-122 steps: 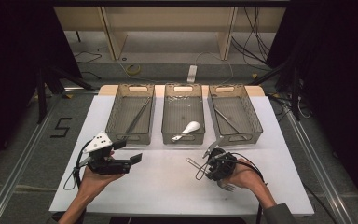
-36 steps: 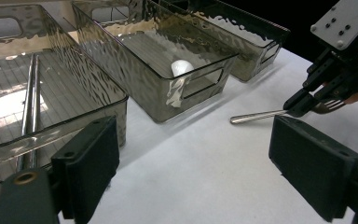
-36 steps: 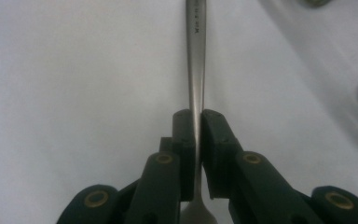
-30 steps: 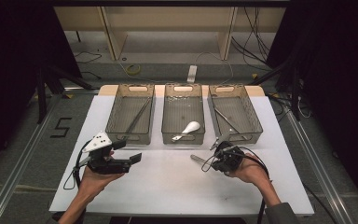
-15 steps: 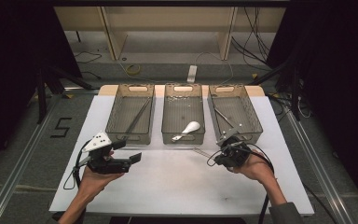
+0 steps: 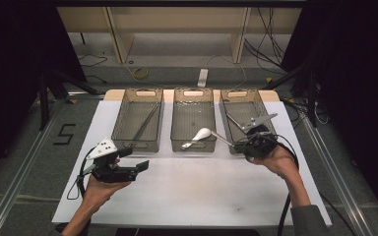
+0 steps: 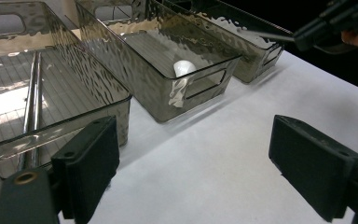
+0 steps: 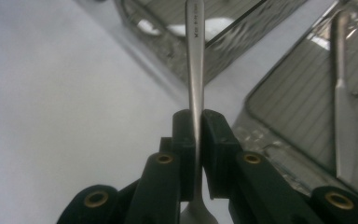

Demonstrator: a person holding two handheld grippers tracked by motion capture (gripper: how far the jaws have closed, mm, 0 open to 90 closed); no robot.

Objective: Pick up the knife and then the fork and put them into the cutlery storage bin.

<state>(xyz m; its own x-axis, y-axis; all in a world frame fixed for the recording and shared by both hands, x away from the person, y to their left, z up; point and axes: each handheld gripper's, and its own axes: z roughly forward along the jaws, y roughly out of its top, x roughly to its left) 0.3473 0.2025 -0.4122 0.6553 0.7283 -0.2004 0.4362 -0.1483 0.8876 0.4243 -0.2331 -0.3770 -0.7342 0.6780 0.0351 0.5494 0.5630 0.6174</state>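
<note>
From above, the right hand-held gripper (image 6: 246, 143) hung at the near end of the right bin (image 6: 246, 120), clamped on a metal utensil (image 6: 222, 138) whose handle reached toward the middle bin (image 6: 194, 119). The left hand-held gripper (image 6: 138, 166) waited near that bin's front left, jaws apart. Its own view showed the jaws (image 7: 196, 168) wide over bare tabletop (image 7: 205, 154). In the right gripper view the pads (image 8: 184, 140) pinched the utensil's (image 8: 196, 56) neck; I'd have kept it level and cleared the wall before letting go.

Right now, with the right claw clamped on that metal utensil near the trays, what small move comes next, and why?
Probably carry it on over the right smoked-plastic tray and lower it: the right claw grips the slim steel utensil handle, and similar steel cutlery lies there.
</note>
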